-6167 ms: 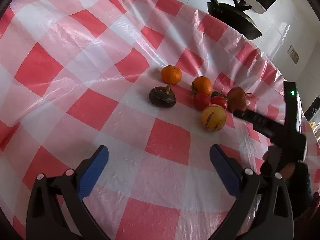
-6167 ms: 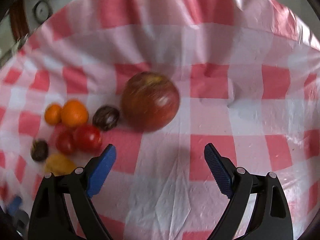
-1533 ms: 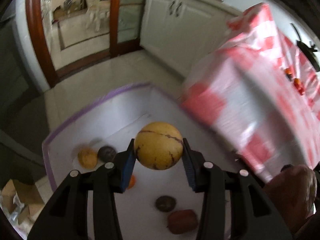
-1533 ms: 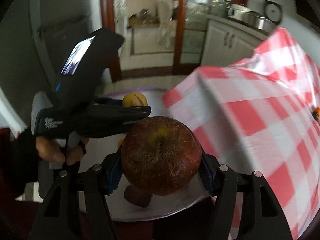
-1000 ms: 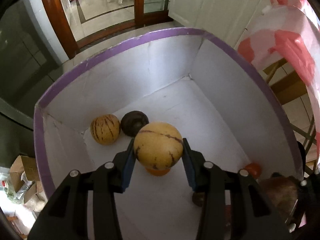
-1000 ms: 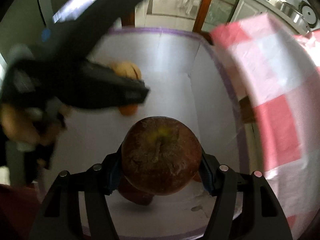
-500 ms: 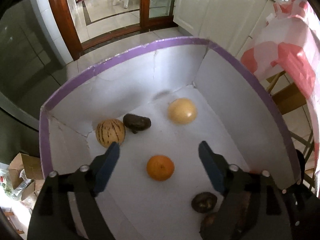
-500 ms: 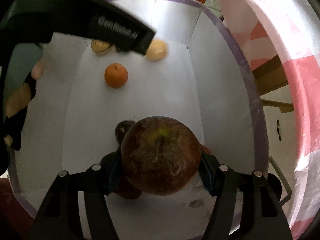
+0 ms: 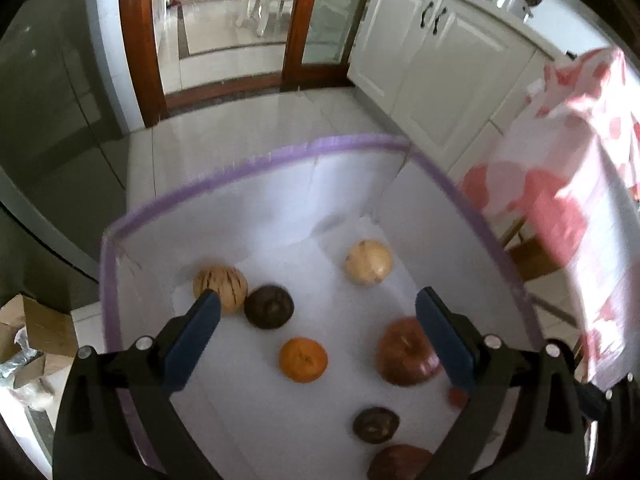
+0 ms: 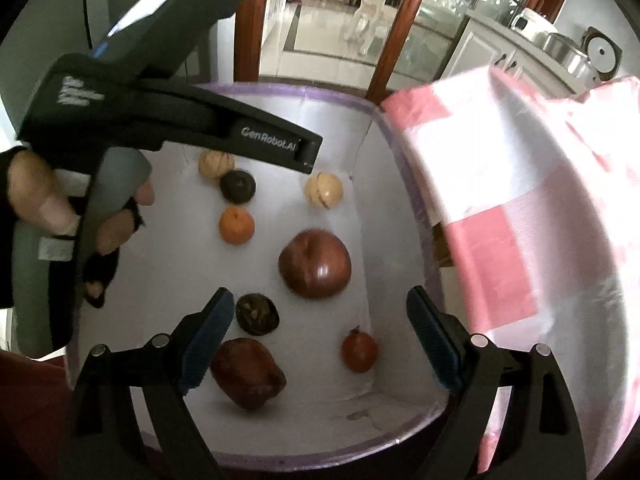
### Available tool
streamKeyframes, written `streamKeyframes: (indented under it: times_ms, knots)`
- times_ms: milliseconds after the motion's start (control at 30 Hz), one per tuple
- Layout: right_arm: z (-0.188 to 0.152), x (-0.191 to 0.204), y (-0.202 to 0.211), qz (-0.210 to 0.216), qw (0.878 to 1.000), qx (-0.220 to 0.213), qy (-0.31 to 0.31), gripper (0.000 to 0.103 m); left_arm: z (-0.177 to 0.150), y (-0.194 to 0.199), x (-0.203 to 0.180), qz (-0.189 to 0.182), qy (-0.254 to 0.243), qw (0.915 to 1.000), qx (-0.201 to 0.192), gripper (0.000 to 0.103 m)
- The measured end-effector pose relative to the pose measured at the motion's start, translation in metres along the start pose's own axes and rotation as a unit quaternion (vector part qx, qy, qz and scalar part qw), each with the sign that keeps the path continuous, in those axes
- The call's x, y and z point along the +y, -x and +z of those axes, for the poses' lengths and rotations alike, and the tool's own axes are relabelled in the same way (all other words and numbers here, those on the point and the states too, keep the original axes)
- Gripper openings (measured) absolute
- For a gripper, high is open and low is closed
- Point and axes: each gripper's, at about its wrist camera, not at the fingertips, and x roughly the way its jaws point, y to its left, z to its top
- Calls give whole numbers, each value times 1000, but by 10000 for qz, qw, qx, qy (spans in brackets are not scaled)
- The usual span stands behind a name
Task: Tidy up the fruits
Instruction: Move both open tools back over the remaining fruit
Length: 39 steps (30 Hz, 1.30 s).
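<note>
Left gripper [image 9: 318, 312], jaws just opened wide and empty, hangs over a purple-rimmed white box [image 9: 256, 164] where a pale melon [image 9: 368, 263] rests near the far corner. Right gripper [image 10: 320, 308], likewise just parted, hovers above a red apple [image 10: 315, 264] lying on the box floor.

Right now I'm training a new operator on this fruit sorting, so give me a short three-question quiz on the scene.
1. True or false: the right gripper grips the apple.
2. How many fruits lie in the white box?
3. Nearest the orange is: A) dark round fruit B) small red fruit C) pale yellow fruit

Key: 1 false, both grippers are open and empty; 2 eight; 3 A.
</note>
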Motion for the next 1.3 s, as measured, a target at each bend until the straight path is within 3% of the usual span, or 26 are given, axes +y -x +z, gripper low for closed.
streamKeyframes:
  times_ms: [233, 367, 500, 600, 767, 833, 967, 1067, 1200, 1300]
  knots:
    - [12, -25, 67, 216, 9947, -867, -515, 85, 34, 49, -23, 15, -248, 9951, -952, 99]
    - [14, -54, 127, 154, 9832, -1551, -955, 88, 50, 82, -55, -134, -465, 9880, -1468, 101]
    - [0, -96, 171, -205, 9642, -2141, -1549, 88, 53, 106, -109, -272, -1137, 9769, -1790, 101]
    - [-21, -133, 193, -466, 9457, -2379, -2164, 88, 49, 117, -162, -380, -1810, 9627, -1973, 101]
    - [-68, -189, 210, -1169, 9127, -2414, -3084, 88, 26, 126, -251, -273, -2910, 9277, -2322, 101]
    - [-90, -218, 218, -1492, 8930, -2320, -3557, 88, 21, 124, -288, -397, -3208, 9186, -2275, 101]
    - [-115, -268, 222, -2014, 8697, -1940, -4067, 88, 15, 110, -360, -830, -3560, 9100, -1958, 101]
    - [-138, -306, 215, -2379, 8527, -1570, -4379, 88, 15, 89, -409, -1177, -3588, 9137, -1505, 101]
    - [-166, -350, 213, -2518, 8201, -1454, -4928, 88, 19, 57, -455, -1575, -3414, 9225, -877, 101]
    - [-176, -368, 211, -2576, 8094, -1385, -5093, 88, 26, 30, -481, -1615, -3223, 9318, -426, 101]
